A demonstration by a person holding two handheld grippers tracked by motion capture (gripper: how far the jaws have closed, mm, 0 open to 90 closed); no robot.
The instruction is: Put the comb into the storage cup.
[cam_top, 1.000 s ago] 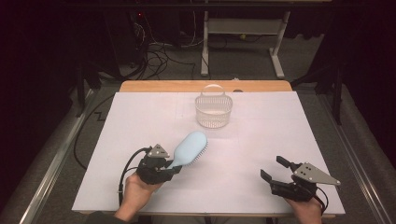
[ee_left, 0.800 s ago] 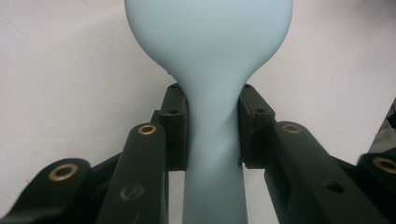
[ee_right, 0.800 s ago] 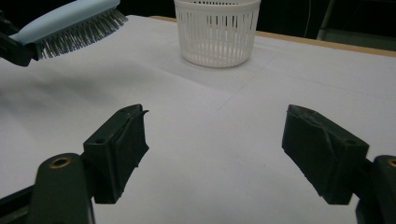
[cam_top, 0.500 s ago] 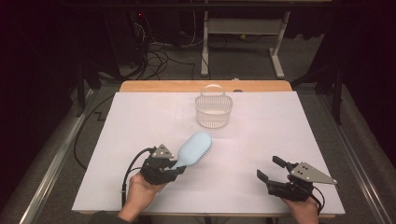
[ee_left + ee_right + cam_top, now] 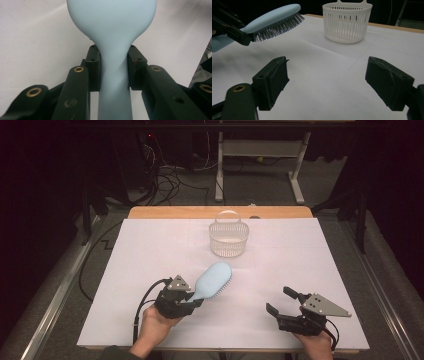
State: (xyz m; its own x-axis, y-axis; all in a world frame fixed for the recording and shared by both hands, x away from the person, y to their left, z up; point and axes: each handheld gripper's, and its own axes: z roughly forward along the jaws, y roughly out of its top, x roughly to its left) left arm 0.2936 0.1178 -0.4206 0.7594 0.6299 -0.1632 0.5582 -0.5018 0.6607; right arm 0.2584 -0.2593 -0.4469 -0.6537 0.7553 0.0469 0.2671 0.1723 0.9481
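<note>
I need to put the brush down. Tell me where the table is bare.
Bare white table lies left of the basket, between the hairbrush and the right gripper, and right of the basket. It is tightest around the left gripper, shut on the hairbrush.

Your left gripper (image 5: 196,301) and right gripper (image 5: 278,300) are black, each topped by a grey three-cornered plate with dark screws. Brass-ringed holes dot the jaw links, black cables trail back, and your sleeve (image 5: 116,353) looks dark, perhaps olive.
</note>
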